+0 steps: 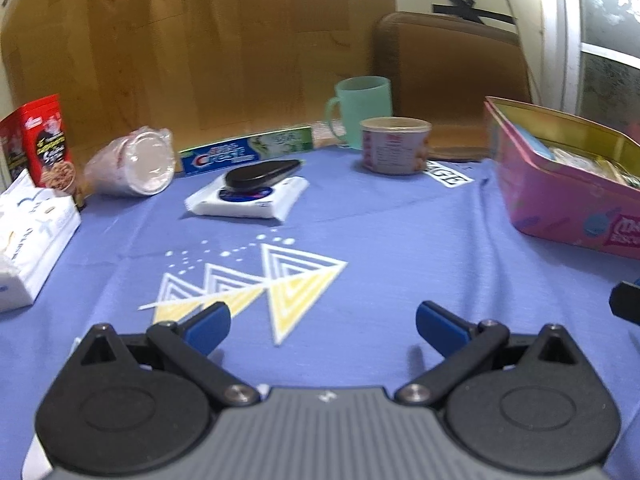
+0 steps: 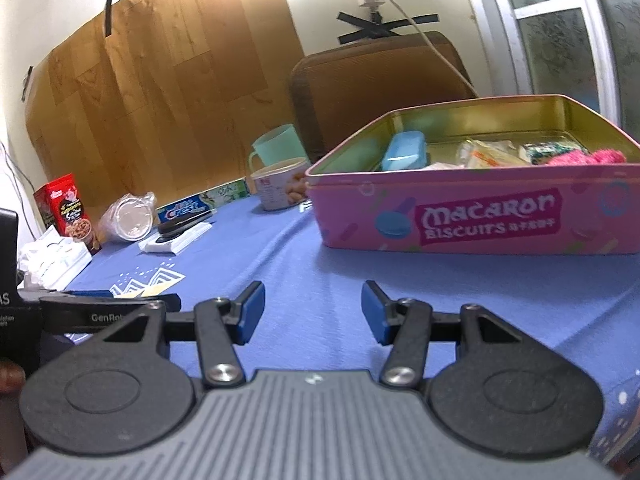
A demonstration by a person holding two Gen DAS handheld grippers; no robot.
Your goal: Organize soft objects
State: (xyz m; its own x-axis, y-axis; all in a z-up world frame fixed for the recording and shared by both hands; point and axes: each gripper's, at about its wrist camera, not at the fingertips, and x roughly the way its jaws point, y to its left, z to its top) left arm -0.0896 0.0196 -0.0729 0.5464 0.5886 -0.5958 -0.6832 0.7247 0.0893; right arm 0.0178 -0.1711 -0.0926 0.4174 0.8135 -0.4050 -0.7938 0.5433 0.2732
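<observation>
A pink macaron biscuit tin stands open on the blue cloth; inside lie a light blue case, a pink fluffy item and wrapped packets. The same tin shows at the right of the left wrist view. A white wipes pack with a black oval case on top lies in the middle. A white tissue pack sits at the left. My left gripper is open over the cloth's triangle print, nothing between its fingers. My right gripper is open and empty, in front of the tin.
A Crest toothpaste box, a bagged plastic cup on its side, a red snack box, a mint mug and a can line the back edge. A brown chair back stands behind. The left gripper's body shows in the right wrist view.
</observation>
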